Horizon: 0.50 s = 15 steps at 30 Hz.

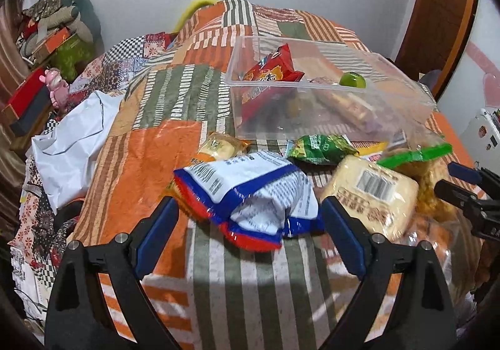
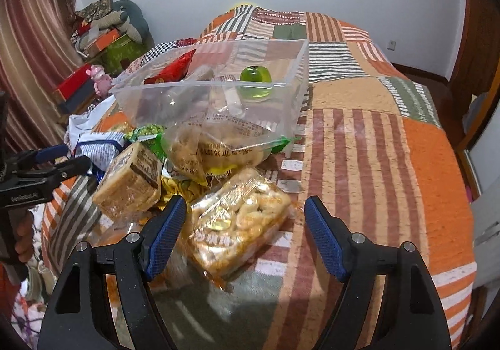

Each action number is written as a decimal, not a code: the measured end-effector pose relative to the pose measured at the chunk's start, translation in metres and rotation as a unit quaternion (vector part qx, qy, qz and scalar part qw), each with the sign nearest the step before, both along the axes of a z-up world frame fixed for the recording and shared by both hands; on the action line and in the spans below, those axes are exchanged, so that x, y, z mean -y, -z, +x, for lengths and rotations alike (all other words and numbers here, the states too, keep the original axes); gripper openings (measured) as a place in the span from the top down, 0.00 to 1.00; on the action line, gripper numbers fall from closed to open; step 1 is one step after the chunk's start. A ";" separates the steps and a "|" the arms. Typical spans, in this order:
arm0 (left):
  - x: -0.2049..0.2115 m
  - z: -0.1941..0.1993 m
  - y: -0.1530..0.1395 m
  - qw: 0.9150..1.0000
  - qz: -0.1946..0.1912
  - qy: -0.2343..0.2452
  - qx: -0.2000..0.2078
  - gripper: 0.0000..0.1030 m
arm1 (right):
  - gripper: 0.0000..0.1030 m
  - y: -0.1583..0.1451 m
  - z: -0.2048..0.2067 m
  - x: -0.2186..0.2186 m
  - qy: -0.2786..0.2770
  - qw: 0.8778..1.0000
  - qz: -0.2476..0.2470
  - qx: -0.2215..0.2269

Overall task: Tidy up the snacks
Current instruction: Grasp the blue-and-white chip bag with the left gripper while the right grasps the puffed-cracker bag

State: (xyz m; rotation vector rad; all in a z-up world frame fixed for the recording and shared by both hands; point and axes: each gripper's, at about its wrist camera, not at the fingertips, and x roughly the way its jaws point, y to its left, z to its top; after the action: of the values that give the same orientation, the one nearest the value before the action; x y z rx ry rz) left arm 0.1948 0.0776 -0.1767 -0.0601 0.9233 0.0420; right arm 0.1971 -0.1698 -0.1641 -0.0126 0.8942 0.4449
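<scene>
The left gripper (image 1: pixel 248 218) has its jaws spread around a blue-and-white snack bag (image 1: pixel 250 190) lying on the patchwork bedspread (image 1: pixel 150 156); its long axis runs leftward and away. Only the right wrist view shows the fried-snack packet (image 2: pixel 237 225) between the right gripper's (image 2: pixel 245 218) spread jaws, pointing away-right. Behind stands a clear plastic bin (image 2: pixel 290 112).

- A bed (image 2: pixel 375 146) is covered by a patchwork quilt of orange, green and brown stripes.
- A clear plastic bin (image 2: pixel 290 93) is set on it.
- Snack packets (image 2: pixel 237 231) are piled just before the bin.
- White plastic sheeting (image 1: pixel 72 137) is crumpled left of the bin.
</scene>
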 end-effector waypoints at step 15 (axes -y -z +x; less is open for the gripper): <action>0.006 0.020 0.016 1.000 0.023 -0.010 0.012 0.08 | 0.25 0.006 -0.003 0.025 0.014 1.000 -0.007 -0.009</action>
State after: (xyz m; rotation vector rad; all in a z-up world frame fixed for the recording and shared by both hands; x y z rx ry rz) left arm 0.2152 0.0711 -0.1924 -0.0268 0.8983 0.0809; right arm 0.1943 -0.1950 -0.1706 -0.0085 0.9137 0.4134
